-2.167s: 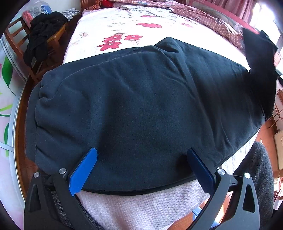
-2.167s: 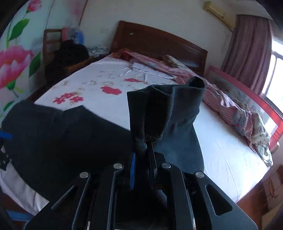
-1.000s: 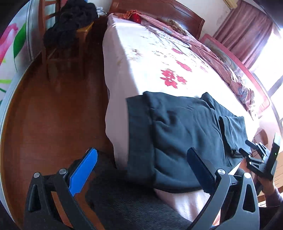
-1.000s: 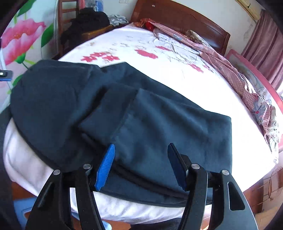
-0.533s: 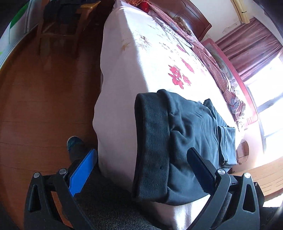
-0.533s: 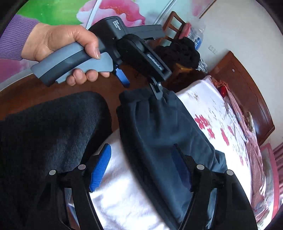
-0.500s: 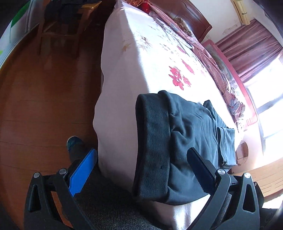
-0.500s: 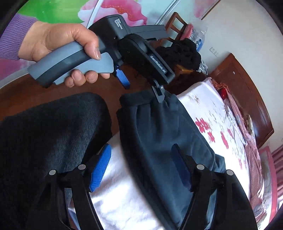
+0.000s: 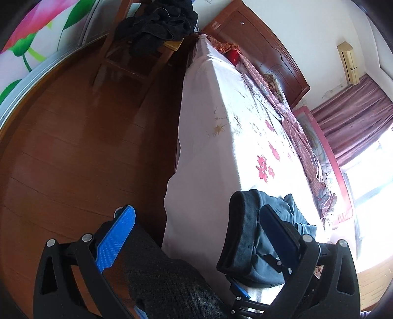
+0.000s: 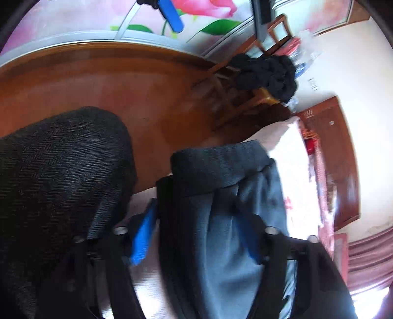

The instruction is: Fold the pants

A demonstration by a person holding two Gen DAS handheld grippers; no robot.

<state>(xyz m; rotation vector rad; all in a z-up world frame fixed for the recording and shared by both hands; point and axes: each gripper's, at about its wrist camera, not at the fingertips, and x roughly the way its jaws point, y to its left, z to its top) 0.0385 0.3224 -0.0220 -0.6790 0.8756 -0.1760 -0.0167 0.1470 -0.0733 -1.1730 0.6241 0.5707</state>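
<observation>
The dark blue pants [image 9: 248, 235] lie folded on the near corner of the white flowered bed [image 9: 221, 152], their ribbed waistband hanging over the edge. My left gripper [image 9: 196, 211] is open wide and holds nothing; its right finger lies beside the waistband. In the blurred right wrist view the pants [image 10: 221, 208] fill the gap between the pads of my right gripper [image 10: 199, 235]. Its jaws are closing and both pads touch the cloth. From the left wrist view my right gripper [image 9: 243, 292] shows just under the bundle. The left gripper's fingers [image 10: 172, 14] show at the top edge.
A wooden chair heaped with black clothes [image 9: 157, 22] stands on the brown wood floor [image 9: 73, 147] beside the bed's headboard [image 9: 265, 49]. The person's grey trouser leg [image 10: 61, 184] is close at the left. A pink quilt [image 9: 302, 152] runs along the bed's far side.
The right gripper has rolled and closed in on the waistband end of the pants. The left gripper has swung left, so the pants now sit at its right finger instead of between the fingers.
</observation>
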